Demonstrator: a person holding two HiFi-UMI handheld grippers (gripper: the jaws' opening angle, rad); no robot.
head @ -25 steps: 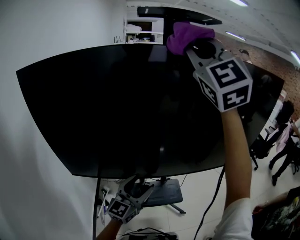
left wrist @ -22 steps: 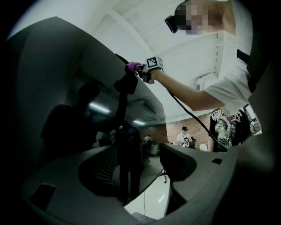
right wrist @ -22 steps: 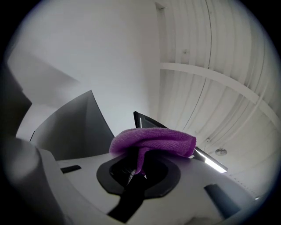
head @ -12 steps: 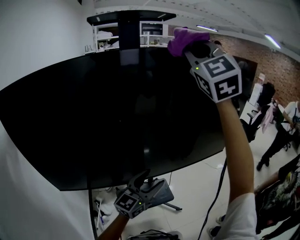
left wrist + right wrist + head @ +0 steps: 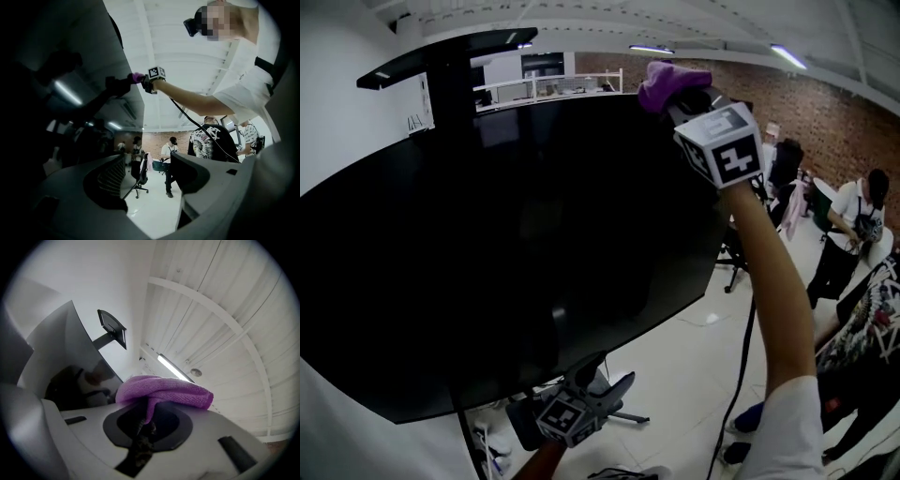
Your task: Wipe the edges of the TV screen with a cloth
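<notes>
Moved rightward along the top edge of the TV screen (image 5: pixel 516 253) since 1 s ago, nearer its upper right corner. Clenched on the purple cloth (image 5: pixel 671 79) with the right gripper (image 5: pixel 682 94), cloth at that edge. Below the screen's bottom edge with the left gripper (image 5: pixel 605 373), jaws apart, holding nothing.

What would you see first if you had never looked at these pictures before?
The huge black TV screen grabs the eye first; it fills most of the head view. Next comes the bright purple cloth up at the screen's top edge, pinched in the right tongs. The left tongs are open and empty down by the screen's bottom edge.
</notes>
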